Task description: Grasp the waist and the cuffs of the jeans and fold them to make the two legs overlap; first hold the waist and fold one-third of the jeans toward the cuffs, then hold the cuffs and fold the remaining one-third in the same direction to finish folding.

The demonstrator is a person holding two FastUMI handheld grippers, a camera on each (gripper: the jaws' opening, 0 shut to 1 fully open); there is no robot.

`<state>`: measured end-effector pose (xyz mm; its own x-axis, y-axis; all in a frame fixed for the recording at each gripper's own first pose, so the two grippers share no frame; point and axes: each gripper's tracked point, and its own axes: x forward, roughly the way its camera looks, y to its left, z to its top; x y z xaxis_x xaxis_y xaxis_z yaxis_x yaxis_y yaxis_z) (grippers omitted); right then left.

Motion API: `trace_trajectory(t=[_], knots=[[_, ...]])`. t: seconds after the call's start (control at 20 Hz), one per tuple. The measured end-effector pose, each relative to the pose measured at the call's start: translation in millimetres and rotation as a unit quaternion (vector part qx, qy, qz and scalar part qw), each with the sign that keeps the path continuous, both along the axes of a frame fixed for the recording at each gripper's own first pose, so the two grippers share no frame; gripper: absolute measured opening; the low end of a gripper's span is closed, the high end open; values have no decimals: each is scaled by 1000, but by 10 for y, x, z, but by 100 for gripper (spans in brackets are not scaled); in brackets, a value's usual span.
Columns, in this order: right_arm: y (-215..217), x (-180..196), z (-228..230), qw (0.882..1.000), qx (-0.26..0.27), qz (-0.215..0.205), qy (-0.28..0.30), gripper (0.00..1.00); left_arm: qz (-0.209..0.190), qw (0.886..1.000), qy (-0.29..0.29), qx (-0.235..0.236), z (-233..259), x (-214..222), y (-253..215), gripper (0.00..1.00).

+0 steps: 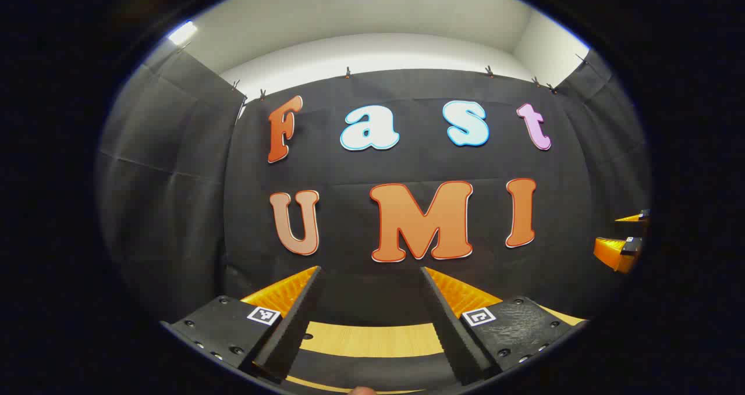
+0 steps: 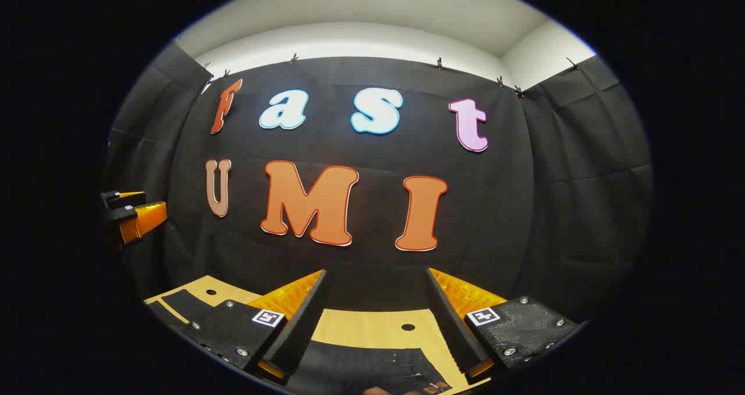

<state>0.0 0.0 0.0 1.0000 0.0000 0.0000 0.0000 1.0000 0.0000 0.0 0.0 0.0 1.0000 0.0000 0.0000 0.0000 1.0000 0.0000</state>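
- The table (image 2: 361, 328) in front of you is pale wood with a fine straight grain; in the right gripper view you can see two small round holes in its top.
- Behind the table hangs the booth's black cloth wall (image 2: 512, 209), creased into soft panels and pinned along its top edge with small clips (image 2: 440, 63).
- Above the cloth you have a plain white wall and ceiling (image 1: 372, 11), and in the left gripper view a bright light (image 1: 183, 32) glows at the upper left.
- Your left gripper (image 1: 371, 273) is held up off the table, its jaws wide apart with nothing between them; the fingers point at the cloth wall.
- Your right gripper (image 2: 376, 274) is likewise raised, jaws spread wide and empty, touching nothing.
- Each gripper shows at the edge of the other's view, well off to the side and also in the air.
- The jeans (image 2: 372, 369) lie flat on the table below and just ahead of your right gripper; they are dark denim, with seams and what looks like a pocket or waist edge visible, though you cannot tell which end it is.
- A dark strip (image 1: 372, 310) crosses the table in the left gripper view; you cannot tell whether it is part of the jeans.
- The fingers of both grippers are long wedges with ribbed inner faces, bolted to flat textured plates that carry small square markers (image 1: 263, 315).
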Motion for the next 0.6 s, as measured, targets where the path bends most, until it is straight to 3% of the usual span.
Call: trace_trajectory(t=[0.1,0.45,0.5,0.6], knots=[[67,-8,-40,1000,1,8,-7,100,-9,1000,-1,3,-103,-77,-79,96],[473,-66,-271,998,-2,59,0,100,11,1000,16,-14,-373,-266,-28,99],[491,-62,-303,998,0,63,3,94,17,1000,12,-12,-355,-285,-3,99],[507,-41,-355,998,5,69,11,94,16,1000,5,19,-315,-335,-20,99]])
